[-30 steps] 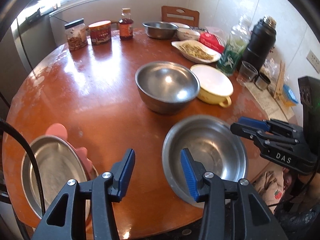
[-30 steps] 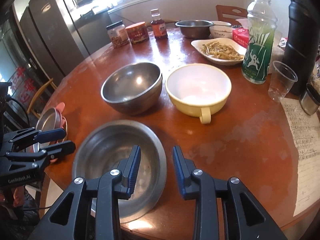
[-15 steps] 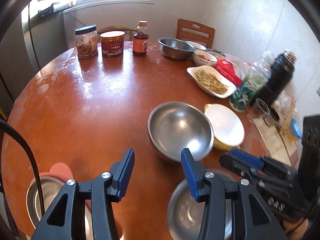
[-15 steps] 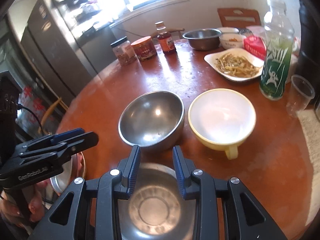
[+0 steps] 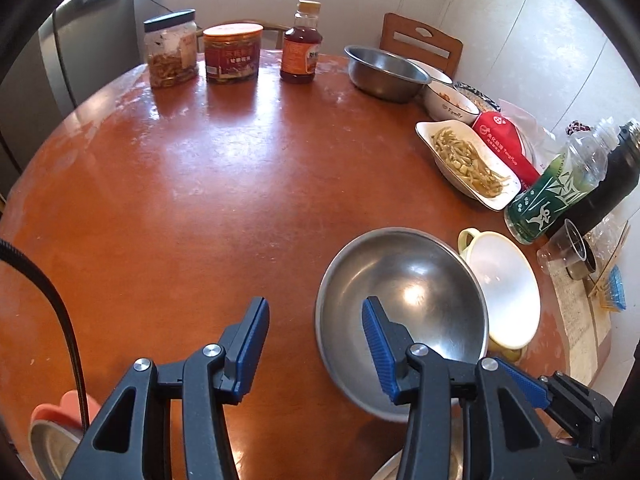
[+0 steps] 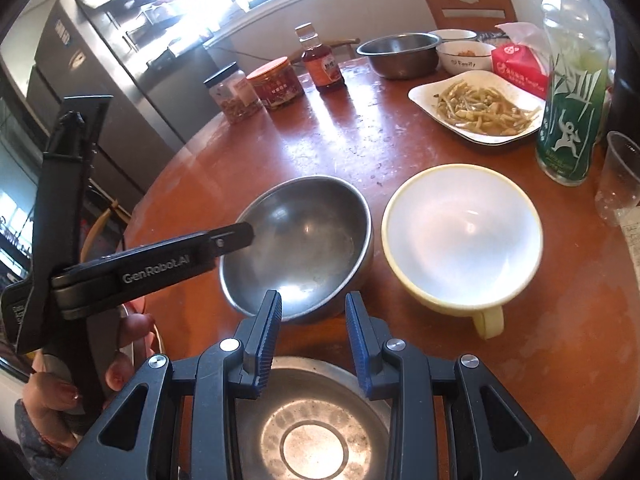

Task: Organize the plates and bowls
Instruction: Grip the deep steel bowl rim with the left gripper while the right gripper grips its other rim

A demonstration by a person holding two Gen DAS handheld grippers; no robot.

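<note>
On the bench (image 5: 200,184): steel bowl (image 6: 298,240) touching yellow bowl (image 6: 460,236).
Left tool (image 5: 314,346): spread, straddling the steel bowl's rim.
Right tool (image 6: 312,332): spread, empty.

Left gripper (image 5: 316,344), jaws apart with nothing between them, above a round table (image 5: 200,184). Its right finger (image 5: 380,344) overlaps the near rim of a steel bowl (image 5: 404,304). Just right of this bowl, a yellow bowl (image 5: 504,292) with white inside. Right edge: dish of food (image 5: 468,160), green bottle (image 5: 556,192), black flask (image 5: 616,184), clear cup (image 5: 568,244). Far side: two jars (image 5: 172,52) (image 5: 232,54), sauce bottle (image 5: 301,44), second steel bowl (image 5: 384,68). Lower right: part of the right gripper (image 5: 560,400). Lower left: a steel plate (image 5: 48,452) on something pink.
</note>
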